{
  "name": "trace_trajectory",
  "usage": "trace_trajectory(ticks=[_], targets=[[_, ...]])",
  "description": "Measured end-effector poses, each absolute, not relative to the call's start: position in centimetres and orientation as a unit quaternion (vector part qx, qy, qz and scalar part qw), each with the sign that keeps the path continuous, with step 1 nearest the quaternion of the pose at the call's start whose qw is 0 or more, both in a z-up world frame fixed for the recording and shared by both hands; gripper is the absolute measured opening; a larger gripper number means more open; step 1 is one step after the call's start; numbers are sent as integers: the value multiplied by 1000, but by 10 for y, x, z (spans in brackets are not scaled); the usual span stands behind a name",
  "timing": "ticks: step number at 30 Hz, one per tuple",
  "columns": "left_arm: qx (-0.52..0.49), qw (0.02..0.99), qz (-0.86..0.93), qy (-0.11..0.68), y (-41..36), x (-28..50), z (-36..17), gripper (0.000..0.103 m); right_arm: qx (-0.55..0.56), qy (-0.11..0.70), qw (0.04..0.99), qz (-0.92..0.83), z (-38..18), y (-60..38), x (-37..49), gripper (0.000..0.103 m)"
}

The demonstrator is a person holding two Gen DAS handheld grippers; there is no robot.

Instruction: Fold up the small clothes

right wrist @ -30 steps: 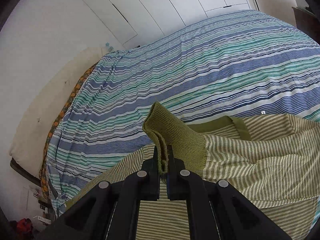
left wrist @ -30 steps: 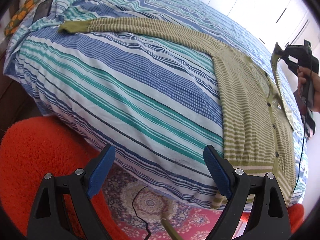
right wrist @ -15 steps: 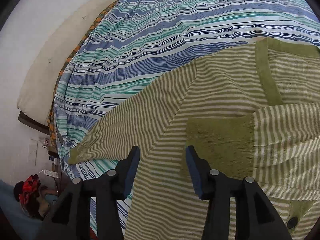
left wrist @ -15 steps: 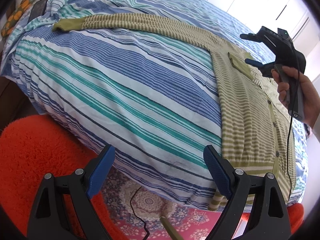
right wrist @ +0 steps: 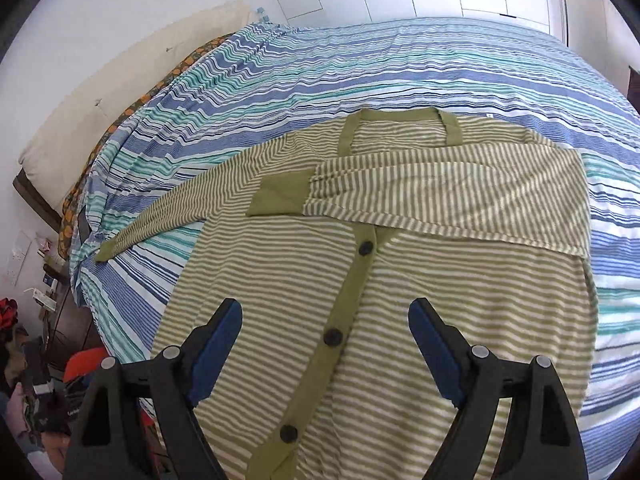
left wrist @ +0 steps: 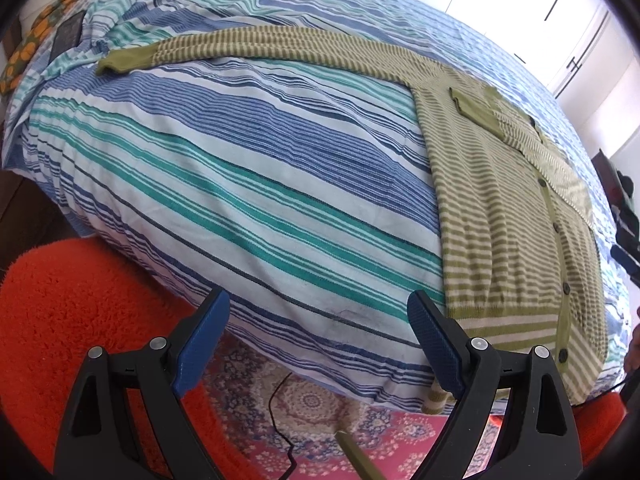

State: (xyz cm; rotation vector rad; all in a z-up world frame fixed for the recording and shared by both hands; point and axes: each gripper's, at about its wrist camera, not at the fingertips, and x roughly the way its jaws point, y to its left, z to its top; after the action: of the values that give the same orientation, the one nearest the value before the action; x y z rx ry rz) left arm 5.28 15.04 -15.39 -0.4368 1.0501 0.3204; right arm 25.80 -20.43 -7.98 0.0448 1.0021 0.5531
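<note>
**A:** A second ago your right tongs point(right wrist: 325, 344) were pinched on the plain green cuff point(right wrist: 280, 194) of the olive-and-cream striped knit cardigan point(right wrist: 400, 300). Now their jaws are opening with nothing between them, and they hover over the button band.

**B:** So where did the sleeve end up?

**A:** Your right-hand sleeve point(right wrist: 460, 196) lies folded across the chest, its cuff at about 11 o'clock from the top button. The cardigan lies flat, buttons up, on the blue-and-teal striped bed cover point(left wrist: 240, 168).

**B:** And my left side?

**A:** Your left tongs point(left wrist: 316, 344) hang wide and empty past the edge of the bed, over the orange shaggy rug point(left wrist: 68, 300). The other sleeve point(left wrist: 260, 46) stretches out flat toward 10 o'clock, not yet folded. I'd judge that one is yours next.
</note>
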Motion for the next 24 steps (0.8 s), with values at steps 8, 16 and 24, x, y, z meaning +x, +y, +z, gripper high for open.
trace_trajectory(ticks=[8, 16, 24], targets=[[-186, 836, 134, 499, 138, 57, -151, 92, 121, 483, 847, 189, -106, -263, 183, 88], [-231, 835, 133, 482, 163, 47, -142, 92, 64, 488, 840, 230, -105, -226, 168, 88], [-401, 817, 185, 371, 323, 49, -129, 92, 20, 497, 829, 256, -111, -199, 153, 88]])
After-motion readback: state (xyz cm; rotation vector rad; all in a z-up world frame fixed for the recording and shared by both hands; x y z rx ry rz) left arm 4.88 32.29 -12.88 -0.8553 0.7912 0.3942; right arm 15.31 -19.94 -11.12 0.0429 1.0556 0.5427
